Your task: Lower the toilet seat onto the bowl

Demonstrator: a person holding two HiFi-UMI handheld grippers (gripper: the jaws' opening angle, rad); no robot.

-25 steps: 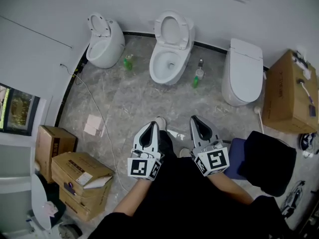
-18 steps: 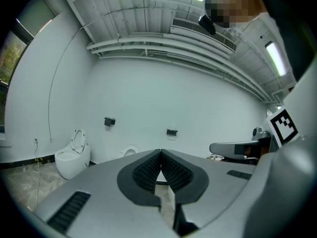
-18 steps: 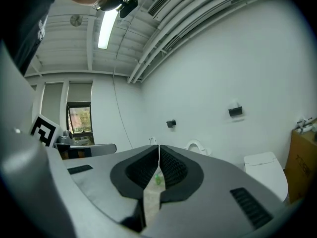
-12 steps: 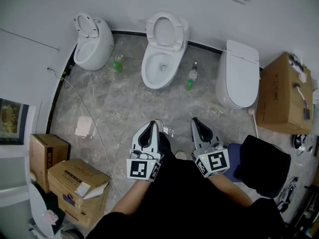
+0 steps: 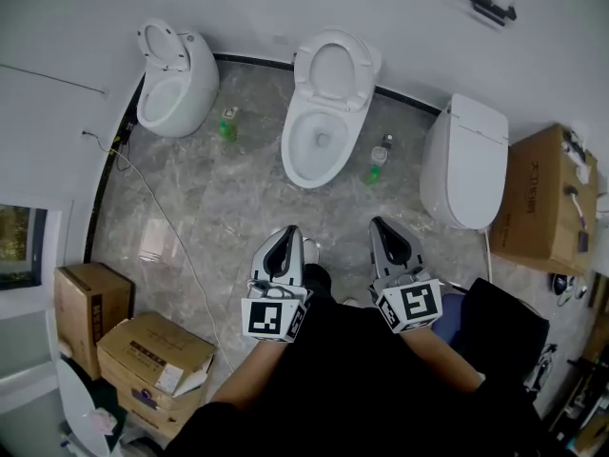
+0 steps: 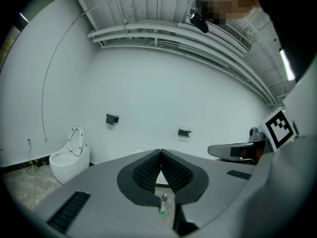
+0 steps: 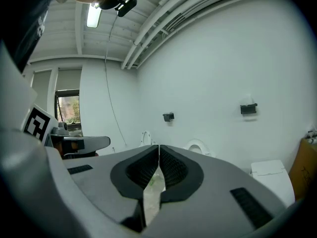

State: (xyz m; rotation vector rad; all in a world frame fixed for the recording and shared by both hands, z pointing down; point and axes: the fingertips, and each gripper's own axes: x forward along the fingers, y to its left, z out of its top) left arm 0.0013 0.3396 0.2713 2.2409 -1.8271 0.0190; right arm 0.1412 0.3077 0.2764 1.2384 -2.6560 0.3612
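Three white toilets stand along the far wall. The middle toilet (image 5: 319, 141) has its seat (image 5: 338, 69) raised against the wall; that seat (image 7: 197, 147) also shows in the right gripper view. The left toilet (image 5: 176, 84) (image 6: 69, 155) also has its seat up. The right toilet (image 5: 466, 160) (image 7: 270, 175) has its lid down. My left gripper (image 5: 283, 239) (image 6: 161, 152) and right gripper (image 5: 382, 227) (image 7: 158, 147) are both shut on nothing. They are held side by side in front of the body, well short of the middle toilet.
Green bottles (image 5: 227, 127) (image 5: 378, 165) stand on the floor beside the middle toilet. Cardboard boxes sit at the lower left (image 5: 152, 360) and at the right (image 5: 538, 198). A cable (image 5: 162, 217) runs across the tiles. A dark bag (image 5: 495, 322) lies at my right.
The head view has shifted, so the toilets sit slightly differently in the picture. Both grippers stay shut and close together in front of the body.
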